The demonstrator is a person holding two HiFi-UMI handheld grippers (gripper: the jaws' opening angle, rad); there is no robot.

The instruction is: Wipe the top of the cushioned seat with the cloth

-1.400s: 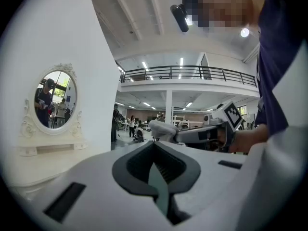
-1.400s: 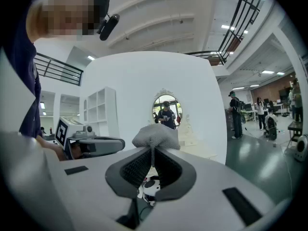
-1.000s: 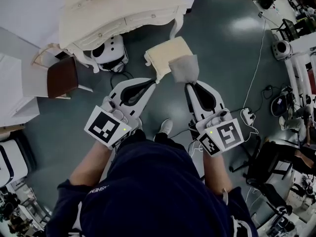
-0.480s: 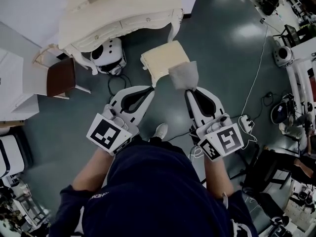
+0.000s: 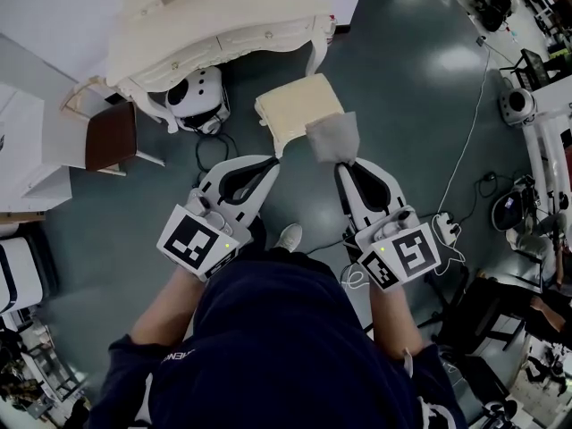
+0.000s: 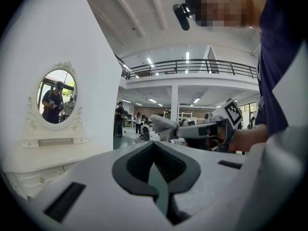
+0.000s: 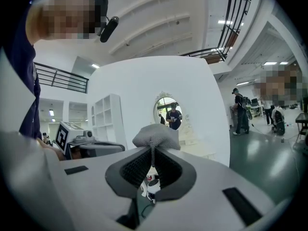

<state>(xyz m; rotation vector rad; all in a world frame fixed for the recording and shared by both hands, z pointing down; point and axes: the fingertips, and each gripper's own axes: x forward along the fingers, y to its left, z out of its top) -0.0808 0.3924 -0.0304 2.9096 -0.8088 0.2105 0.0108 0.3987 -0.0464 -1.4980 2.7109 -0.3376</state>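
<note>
Had the grey cloth pinched tight in the right gripper over the near corner of the cushioned seat, hiding that bit, contact impossible to tell, with the left gripper closed on nothing just beside.

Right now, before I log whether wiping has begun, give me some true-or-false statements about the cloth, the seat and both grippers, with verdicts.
1. The right gripper is shut on the grey cloth. True.
2. The left gripper holds a second cloth. False: its jaws are together on nothing.
3. The cushioned seat has a cream top. True.
4. The seat stands on top of the white dressing table. False: it stands on the floor near the table.
</note>
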